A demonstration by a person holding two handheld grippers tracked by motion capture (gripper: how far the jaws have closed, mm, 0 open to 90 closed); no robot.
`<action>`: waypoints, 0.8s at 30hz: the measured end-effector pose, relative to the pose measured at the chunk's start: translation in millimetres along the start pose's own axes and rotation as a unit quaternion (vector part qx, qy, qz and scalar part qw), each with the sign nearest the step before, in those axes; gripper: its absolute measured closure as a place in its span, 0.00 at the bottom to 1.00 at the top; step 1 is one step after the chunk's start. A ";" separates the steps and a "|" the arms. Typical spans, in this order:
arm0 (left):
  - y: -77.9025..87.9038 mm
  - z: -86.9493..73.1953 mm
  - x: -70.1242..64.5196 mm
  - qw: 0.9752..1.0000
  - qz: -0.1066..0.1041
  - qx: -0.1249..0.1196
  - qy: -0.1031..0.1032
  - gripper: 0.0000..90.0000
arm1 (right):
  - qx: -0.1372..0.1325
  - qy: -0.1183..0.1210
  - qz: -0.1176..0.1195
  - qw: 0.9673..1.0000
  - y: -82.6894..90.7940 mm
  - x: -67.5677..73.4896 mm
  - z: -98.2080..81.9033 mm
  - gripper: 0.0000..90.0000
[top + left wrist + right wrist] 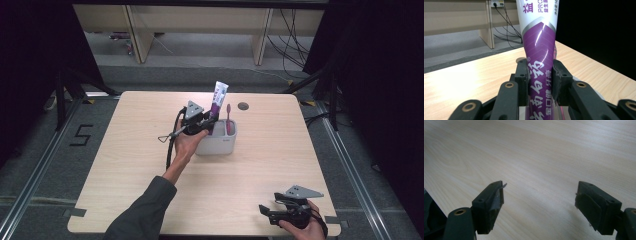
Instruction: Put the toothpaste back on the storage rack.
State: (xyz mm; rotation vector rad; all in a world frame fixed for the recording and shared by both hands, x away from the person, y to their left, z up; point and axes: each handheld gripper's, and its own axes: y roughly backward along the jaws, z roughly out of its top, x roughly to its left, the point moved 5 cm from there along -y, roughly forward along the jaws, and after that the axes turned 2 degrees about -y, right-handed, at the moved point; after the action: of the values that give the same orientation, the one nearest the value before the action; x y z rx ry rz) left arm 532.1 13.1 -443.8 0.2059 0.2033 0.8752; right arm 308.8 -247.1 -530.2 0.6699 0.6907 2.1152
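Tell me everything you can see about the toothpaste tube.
The toothpaste tube looks like soft glossy plastic, white at its upper part and purple lower down, with white printed characters. It stands nearly upright, its lower end going into the grey holder on the table, beside a pink toothbrush. The left gripper is shut on it: both black fingers press its purple part from either side, slightly pinching it. Its cap is hidden.

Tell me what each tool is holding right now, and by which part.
The left tool grips the purple toothpaste tube on its lower body, upright over the grey holder. The right tool is open and holds nothing.
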 end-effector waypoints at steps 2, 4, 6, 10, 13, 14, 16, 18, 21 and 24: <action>0.0 -2.0 0.5 1.000 0.000 0.004 -0.003 0.77 | -0.003 0.012 -0.004 1.000 -0.1 -1.9 0.5 0.26; 0.2 -5.1 1.2 1.000 0.003 0.008 -0.003 0.77 | -0.002 0.013 -0.005 1.000 -0.2 -2.3 0.3 0.26; 0.0 -7.2 1.2 1.000 0.002 0.009 0.000 0.77 | 0.002 -0.001 0.001 1.000 -0.1 0.6 -0.2 0.26; -0.4 -11.0 1.8 1.000 0.005 0.018 -0.005 0.77 | 0.002 0.000 0.000 1.000 -0.5 0.1 -0.3 0.26; -1.5 -12.1 1.0 1.000 0.006 0.021 -0.012 0.77 | 0.001 0.001 0.002 1.000 -0.4 0.4 -0.3 0.26; -1.4 -12.6 0.5 1.000 0.007 0.023 -0.011 0.77 | 0.002 0.001 0.001 1.000 -0.5 0.1 -0.4 0.26; -1.8 -13.6 -0.9 1.000 0.006 0.027 -0.015 0.77 | 0.001 0.000 0.002 1.000 -0.5 0.5 -0.3 0.26; -2.2 -14.0 -1.4 0.999 0.006 0.029 -0.017 0.77 | -0.003 0.002 0.005 1.000 -1.0 0.7 0.1 0.26; -2.5 -14.7 -1.4 0.999 0.008 0.032 -0.017 0.77 | -0.002 0.003 0.003 1.000 -1.0 0.5 -0.2 0.26; -2.6 -15.7 -1.2 0.999 0.008 0.036 -0.019 0.77 | -0.002 0.006 0.003 1.000 -1.2 0.4 -0.1 0.26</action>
State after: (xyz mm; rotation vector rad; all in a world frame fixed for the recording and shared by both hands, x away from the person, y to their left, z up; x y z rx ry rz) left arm 529.2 12.0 -459.4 0.2922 0.1976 0.8791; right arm 309.1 -246.2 -531.0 0.6590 0.6913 2.1265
